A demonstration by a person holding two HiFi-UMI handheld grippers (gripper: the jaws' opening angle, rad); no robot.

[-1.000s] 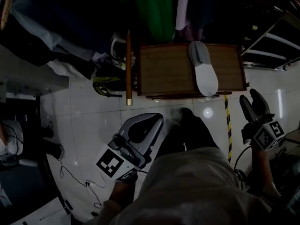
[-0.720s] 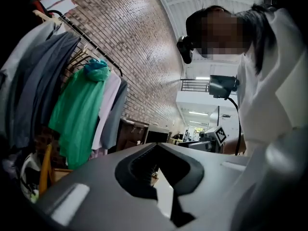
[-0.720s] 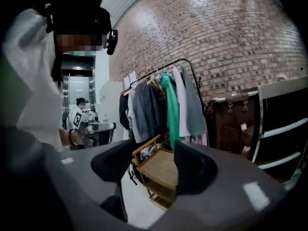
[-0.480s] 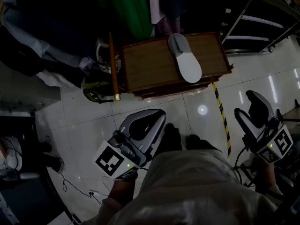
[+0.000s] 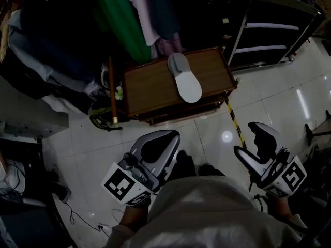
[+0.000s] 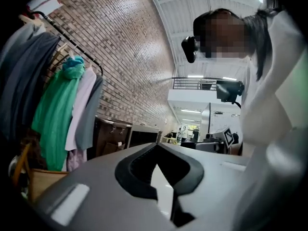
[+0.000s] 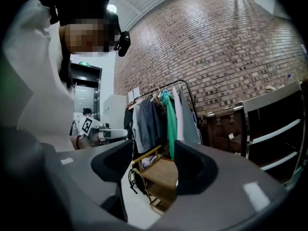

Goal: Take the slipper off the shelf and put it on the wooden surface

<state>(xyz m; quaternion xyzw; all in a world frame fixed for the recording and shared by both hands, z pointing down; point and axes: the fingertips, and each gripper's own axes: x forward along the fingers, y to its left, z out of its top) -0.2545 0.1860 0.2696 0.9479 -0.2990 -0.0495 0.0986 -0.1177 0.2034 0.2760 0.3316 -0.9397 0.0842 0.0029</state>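
Most of what lies below me is a floor of glossy white square tiles, with one bright spot of reflected light at about 5 o'clock. At 12 o'clock stands a low wooden tabletop, a brown rectangle with a matte face framed by a darker edge. The slipper lies flat on it, right of centre. It is a long rounded shape in pale grey, darker at its far end, with its near end close to the front edge. Behind the tabletop, from 11 to 12 o'clock, soft clothes hang in folds, among them a green garment and a pale pink garment. A thin wooden stick stands just beside the tabletop's left side. At 1 o'clock is a dark shelf unit with straight pale bars across its front. Yellow-and-black striped tape runs along the tiles from the tabletop's right front corner toward me. A red-brown brick wall rises behind the clothes. My left hand-held gripper, at 7 o'clock, is smooth grey plastic with dark inner pads. Its tips are pressed together with nothing between them. My right hand-held gripper, at 4 o'clock, has its jaws spread wide and empty.
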